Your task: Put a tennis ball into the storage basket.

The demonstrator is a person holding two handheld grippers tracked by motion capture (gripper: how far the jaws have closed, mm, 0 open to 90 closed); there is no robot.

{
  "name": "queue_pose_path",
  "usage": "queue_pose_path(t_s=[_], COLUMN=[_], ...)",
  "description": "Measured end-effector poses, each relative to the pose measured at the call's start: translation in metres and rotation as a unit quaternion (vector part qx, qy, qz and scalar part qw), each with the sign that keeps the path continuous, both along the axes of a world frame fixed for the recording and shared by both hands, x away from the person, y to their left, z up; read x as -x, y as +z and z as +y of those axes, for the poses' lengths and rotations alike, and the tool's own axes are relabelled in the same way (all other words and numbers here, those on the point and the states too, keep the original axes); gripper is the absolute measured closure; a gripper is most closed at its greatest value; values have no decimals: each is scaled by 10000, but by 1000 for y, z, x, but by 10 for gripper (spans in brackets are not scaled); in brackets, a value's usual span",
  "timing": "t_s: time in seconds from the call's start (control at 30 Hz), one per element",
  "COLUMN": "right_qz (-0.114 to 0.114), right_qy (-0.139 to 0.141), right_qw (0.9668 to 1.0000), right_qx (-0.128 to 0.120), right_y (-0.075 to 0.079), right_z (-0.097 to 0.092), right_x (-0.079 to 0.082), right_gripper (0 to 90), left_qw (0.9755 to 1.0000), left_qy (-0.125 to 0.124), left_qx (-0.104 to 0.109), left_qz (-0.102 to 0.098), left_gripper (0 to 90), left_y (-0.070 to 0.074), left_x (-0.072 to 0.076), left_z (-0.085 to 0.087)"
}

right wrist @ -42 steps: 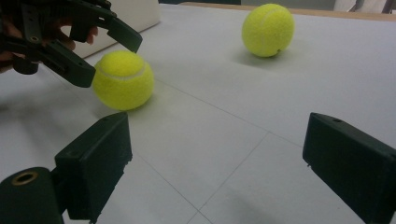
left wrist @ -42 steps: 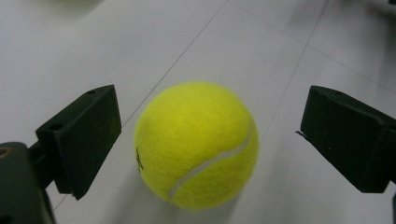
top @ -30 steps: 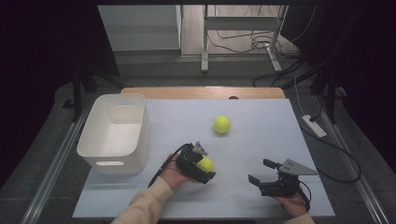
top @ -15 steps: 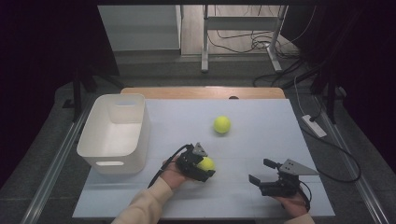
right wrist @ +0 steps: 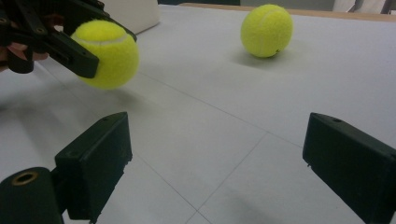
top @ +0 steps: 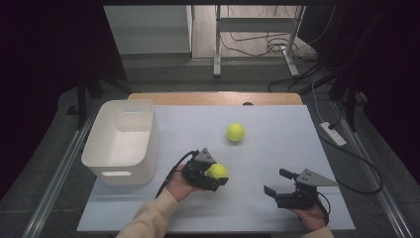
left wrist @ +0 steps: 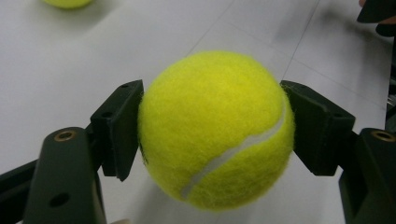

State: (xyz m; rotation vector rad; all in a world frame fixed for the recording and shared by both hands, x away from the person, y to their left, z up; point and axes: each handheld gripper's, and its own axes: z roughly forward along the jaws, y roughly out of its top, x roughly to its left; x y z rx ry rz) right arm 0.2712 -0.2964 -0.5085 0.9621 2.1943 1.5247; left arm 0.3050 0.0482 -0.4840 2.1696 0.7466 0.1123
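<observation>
My left gripper (top: pixel 214 173) is shut on a yellow tennis ball (top: pixel 217 171) near the table's front middle; both black pads press its sides, and the ball (left wrist: pixel 215 130) hangs just above the surface. From the right gripper view that held ball (right wrist: pixel 106 52) is at upper left. A second tennis ball (top: pixel 236 132) lies free on the table farther back, also visible as the far ball (right wrist: pixel 266 30). My right gripper (top: pixel 277 184) stands open at the front right, low over the table, nothing between its jaws.
A white plastic bin (top: pixel 122 141) stands at the table's left side, beside my left hand. The white tabletop (top: pixel 277 148) ends in a wooden strip (top: pixel 213 98) at the back. A power strip (top: pixel 333 134) lies off the right edge.
The left gripper with its ball has shifted slightly toward the front and lifted a little. The right gripper and the free ball have stayed put.
</observation>
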Motion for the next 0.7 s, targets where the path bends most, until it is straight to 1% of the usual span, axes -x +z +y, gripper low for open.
queue_pose_path(t_s=[0.07,0.1,0.23,0.33,0.37,0.4,0.47,0.5,0.6,0.7], right_qz=[-9,-10,-8,-9,-16,-14,-22,-22,-30,-22], right_qy=[7,8,4,3,6,12,12,12,7,7], right_qw=[10000,10000,10000,10000,10000,10000,10000,10000,10000,10000], right_qx=[2,2,1,2,-4,-11,-12,-12,-24,-9], right_y=[0,0,0,0,0,0,0,0,0,0], right_z=[0,0,0,0,0,0,0,0,0,0], right_x=[0,0,0,0,0,0,0,0,0,0], right_gripper=[82,82,82,82,82,82,82,82,82,82], left_qw=[10000,9999,9998,9995,9995,9989,9983,9983,9976,9974], left_qy=[25,64,90,148,148,217,270,270,312,307], left_qx=[14,62,126,136,136,132,143,143,230,330], left_qz=[-50,-62,-134,-250,-250,-404,-498,-498,-572,-569], left_gripper=[269,268,268,268,268,269,268,268,268,268], left_y=[2,3,8,12,12,15,17,17,20,24], left_x=[1,2,3,4,4,5,6,6,7,7], left_z=[2,3,7,8,8,9,10,10,12,15])
